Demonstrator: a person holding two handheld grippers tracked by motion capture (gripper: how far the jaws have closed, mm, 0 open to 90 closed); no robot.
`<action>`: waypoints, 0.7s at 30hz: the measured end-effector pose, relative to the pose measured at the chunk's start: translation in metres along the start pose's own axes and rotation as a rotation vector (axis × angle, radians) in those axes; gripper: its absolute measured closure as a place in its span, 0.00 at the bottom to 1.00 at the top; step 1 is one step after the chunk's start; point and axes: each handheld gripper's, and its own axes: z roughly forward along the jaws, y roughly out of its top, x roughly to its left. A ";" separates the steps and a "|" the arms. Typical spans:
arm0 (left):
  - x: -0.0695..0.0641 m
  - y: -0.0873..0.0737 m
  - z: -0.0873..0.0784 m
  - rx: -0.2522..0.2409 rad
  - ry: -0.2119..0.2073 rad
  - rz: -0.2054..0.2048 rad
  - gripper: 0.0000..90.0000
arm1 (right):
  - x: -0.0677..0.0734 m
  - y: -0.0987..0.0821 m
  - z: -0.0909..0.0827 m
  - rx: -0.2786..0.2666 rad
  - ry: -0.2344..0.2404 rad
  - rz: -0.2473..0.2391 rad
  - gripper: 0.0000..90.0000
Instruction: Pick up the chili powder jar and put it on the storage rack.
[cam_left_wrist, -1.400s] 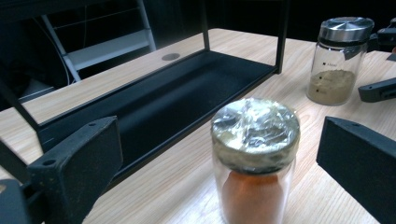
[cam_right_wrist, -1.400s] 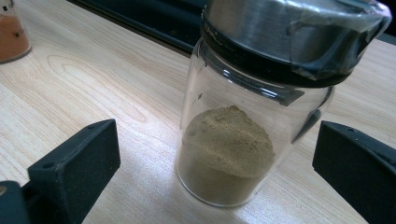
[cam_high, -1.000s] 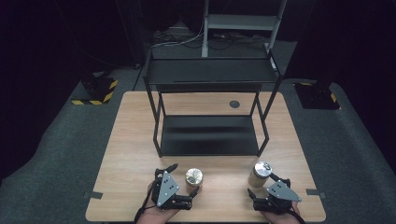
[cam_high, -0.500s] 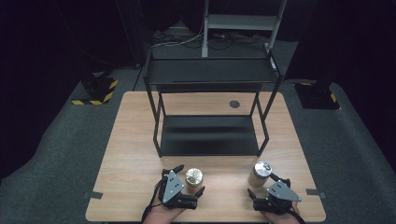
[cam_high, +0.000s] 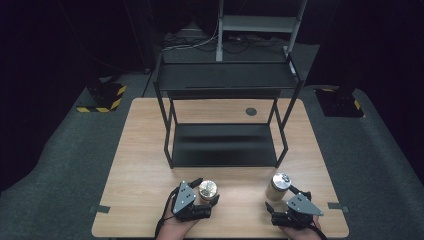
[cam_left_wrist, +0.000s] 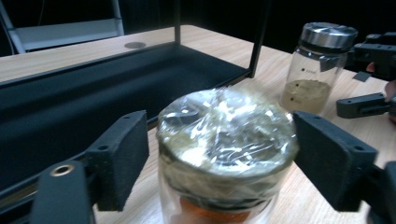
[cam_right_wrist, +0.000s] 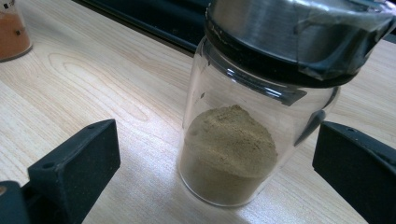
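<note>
You had each gripper lined up on a jar near the table's (cam_high: 150, 150) front edge, in front of the rack (cam_high: 225, 145), and I judged the step in hand to be closing on both.

Toward the front left corner, your left gripper (cam_high: 200, 192) stood open around the wrapped jar (cam_high: 207, 189). In the left gripper view that jar sat between the fingers (cam_left_wrist: 122, 156), with a gap on each side and the left finger slightly nearer. To do it well, you needed to centre it, then close below the crinkled wrap so the pads met glass.

Toward the front right corner, your right gripper (cam_high: 285, 197) was open too. The powder jar (cam_right_wrist: 261, 121) stood upright between its fingers (cam_right_wrist: 79, 161), clear of both. You needed to squeeze the glass body under the lid, level and slowly, or it could tip.
</note>
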 end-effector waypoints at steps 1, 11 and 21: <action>0.000 0.000 0.000 0.000 0.000 0.000 0.29 | 0.000 0.000 0.000 0.000 0.000 0.000 0.00; -0.005 -0.004 -0.002 -0.015 0.012 0.047 0.37 | 0.000 0.000 0.000 0.000 -0.002 0.004 0.00; 0.000 0.000 -0.005 -0.017 0.007 0.044 0.38 | 0.000 0.000 0.000 0.000 -0.002 0.004 0.00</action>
